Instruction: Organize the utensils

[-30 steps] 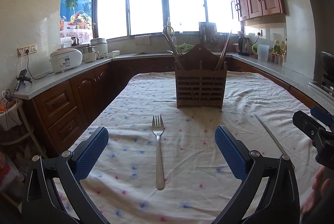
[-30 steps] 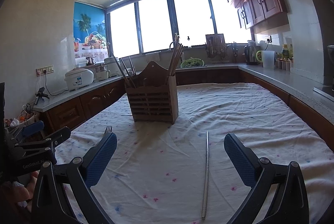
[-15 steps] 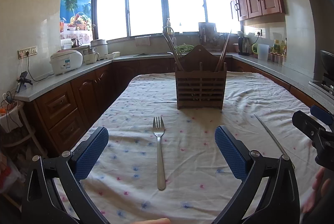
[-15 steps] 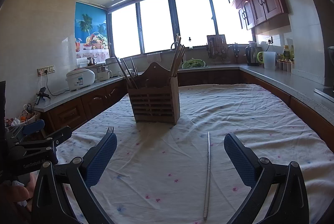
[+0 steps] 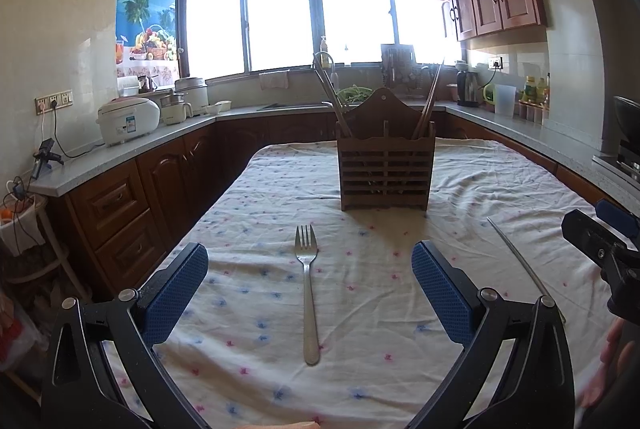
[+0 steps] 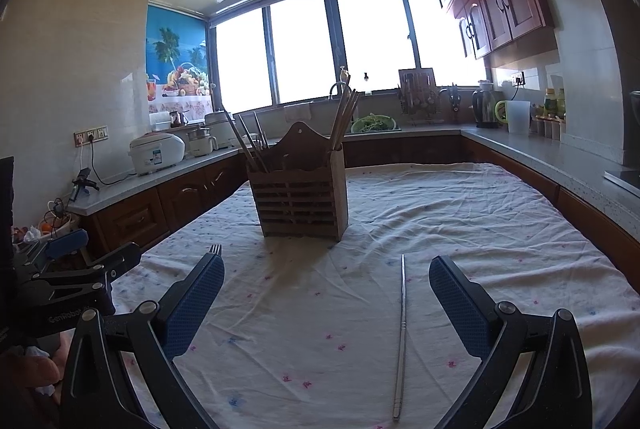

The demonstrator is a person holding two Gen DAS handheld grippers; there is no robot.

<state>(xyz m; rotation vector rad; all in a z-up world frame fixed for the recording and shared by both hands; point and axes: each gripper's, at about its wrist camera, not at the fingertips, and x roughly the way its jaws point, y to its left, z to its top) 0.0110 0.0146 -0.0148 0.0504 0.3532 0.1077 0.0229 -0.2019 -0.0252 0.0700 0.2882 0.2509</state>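
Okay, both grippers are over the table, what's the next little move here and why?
Probably lower the left gripper straight down onto the fork. It is open and empty, and the fork lies flat on the cloth, lined up between its fingers, handle toward the camera. The wooden holder stands just beyond. The right gripper, also open, could take the metal chopstick likewise.

- Wooden utensil holder (image 5: 386, 169): stands upright on the tablecloth (image 5: 256, 197), mid-table, toward the far end.
- Chopsticks (image 6: 345, 117): upright in the holder's right compartment; further utensils (image 6: 250, 145) lean in its left.
- Fork (image 5: 307, 289): flat on the cloth before the holder, tines toward it.
- Metal chopstick (image 6: 401, 325): flat on the cloth, right of the fork, well apart from it.
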